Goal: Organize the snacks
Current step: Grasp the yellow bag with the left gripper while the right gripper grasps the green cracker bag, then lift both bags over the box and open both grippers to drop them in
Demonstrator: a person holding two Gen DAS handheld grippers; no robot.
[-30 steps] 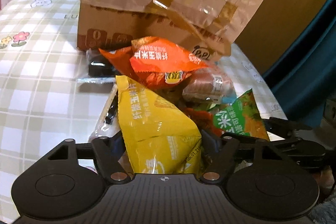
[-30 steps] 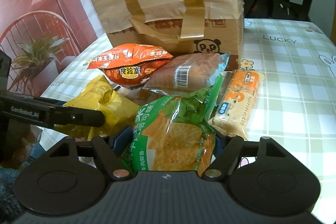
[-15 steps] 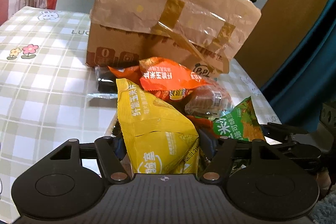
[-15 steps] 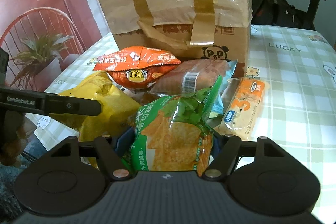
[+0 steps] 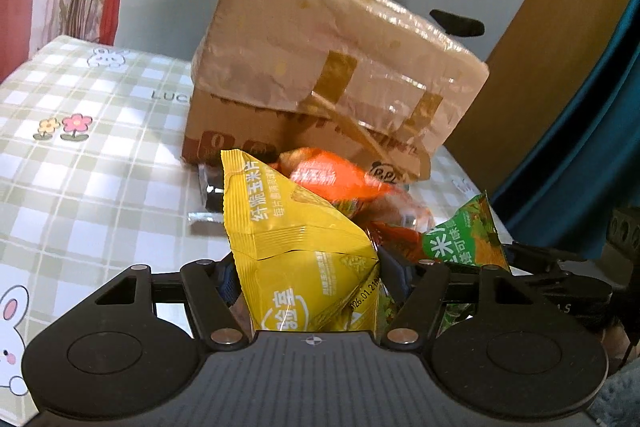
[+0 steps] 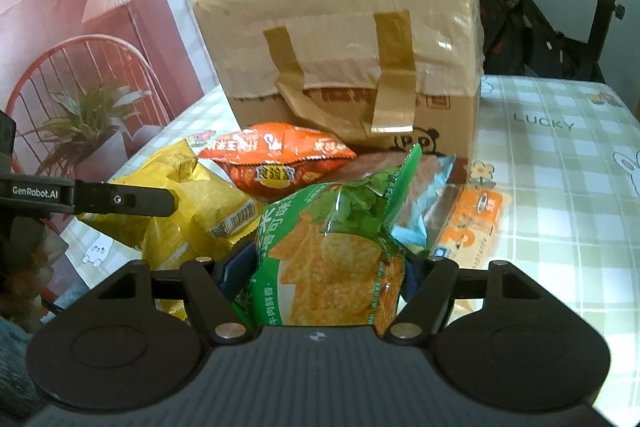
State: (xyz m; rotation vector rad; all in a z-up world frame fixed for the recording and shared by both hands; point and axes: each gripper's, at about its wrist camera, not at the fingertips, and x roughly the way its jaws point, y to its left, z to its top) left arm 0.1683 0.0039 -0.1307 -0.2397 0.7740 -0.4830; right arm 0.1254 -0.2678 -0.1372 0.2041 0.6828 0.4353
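On the green-checked tablecloth (image 6: pixel 560 187), a crinkly yellow chip bag (image 5: pixel 296 259) is pinched by the left gripper (image 5: pixel 306 267) and a green one (image 6: pixel 332 251) by the right gripper (image 6: pixel 320 267) — light, slippery, crushable, likely best gripped at seams.

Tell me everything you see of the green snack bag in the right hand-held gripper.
The green crinkly foil snack bag shows pictured square crackers, herb leaves and white Chinese print. It stands upright and puffed, its crimped top corner pointing up, clamped low between the fingers of the right hand-held gripper. It is lifted in front of the other snacks.
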